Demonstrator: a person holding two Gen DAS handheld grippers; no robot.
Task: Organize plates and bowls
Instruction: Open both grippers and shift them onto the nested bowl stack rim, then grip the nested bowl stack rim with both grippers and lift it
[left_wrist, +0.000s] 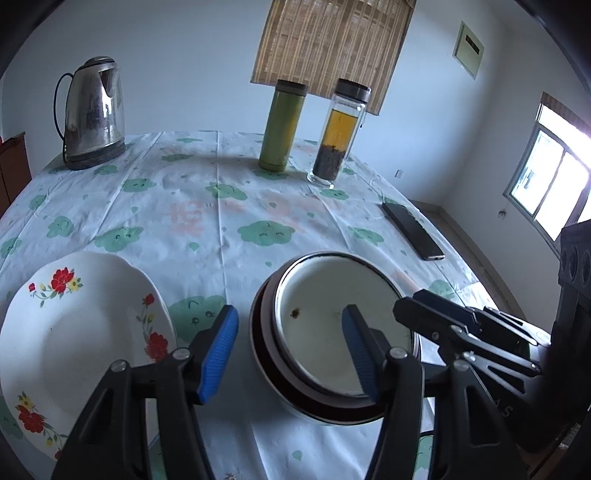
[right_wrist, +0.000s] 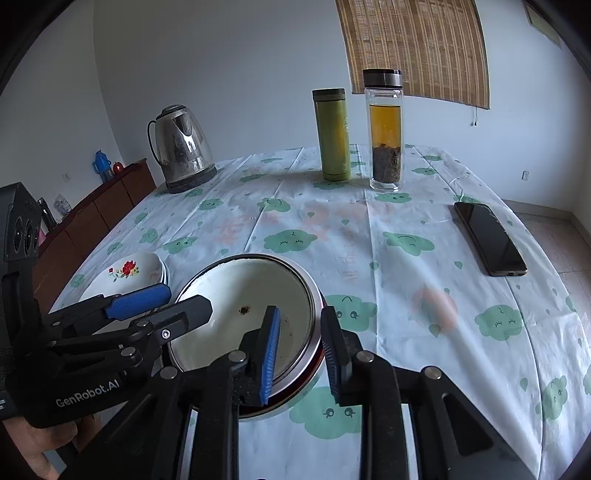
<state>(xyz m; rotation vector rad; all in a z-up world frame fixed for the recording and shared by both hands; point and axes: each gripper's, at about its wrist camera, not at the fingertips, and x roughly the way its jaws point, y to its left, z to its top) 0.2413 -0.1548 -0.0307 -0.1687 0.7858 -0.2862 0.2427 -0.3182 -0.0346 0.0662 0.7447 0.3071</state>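
A white enamel bowl (left_wrist: 332, 325) sits nested in a dark red-rimmed bowl (left_wrist: 264, 350) on the tablecloth. My left gripper (left_wrist: 290, 350) is open and straddles the stack's left rim, with neither blue pad touching it. In the right wrist view, my right gripper (right_wrist: 303, 354) has the nested bowls' (right_wrist: 240, 295) right rim between its fingers. Its inner blue pad (right_wrist: 271, 354) stands a little off the wall, so it is open. A white plate with red flowers (left_wrist: 74, 332) lies left of the bowls. The left gripper (right_wrist: 166, 301) also shows at that view's left.
At the far side stand a steel kettle (left_wrist: 94, 110), a green flask (left_wrist: 280, 125) and a glass tea bottle (left_wrist: 338, 133). A black phone (right_wrist: 489, 238) lies near the right table edge. A wooden cabinet (right_wrist: 96, 210) stands past the left edge. A hand (right_wrist: 29, 443) holds the left gripper.
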